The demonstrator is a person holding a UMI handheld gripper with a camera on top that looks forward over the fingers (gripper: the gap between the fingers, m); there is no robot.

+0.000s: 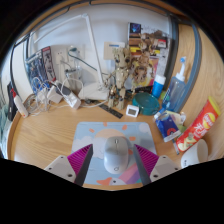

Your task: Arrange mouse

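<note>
Mouse (117, 154) lying on the mousepad (100, 135) on the tabletop (40, 130), between the wide tongs (116, 163) with a gap each side (not gripped), so seemingly placed already, only withdrawal left.

Light wooden table (50, 135), cluttered along far edge; white wall (100, 20) behind; shelf (152, 45) crowded with small items; bright, even light.
</note>
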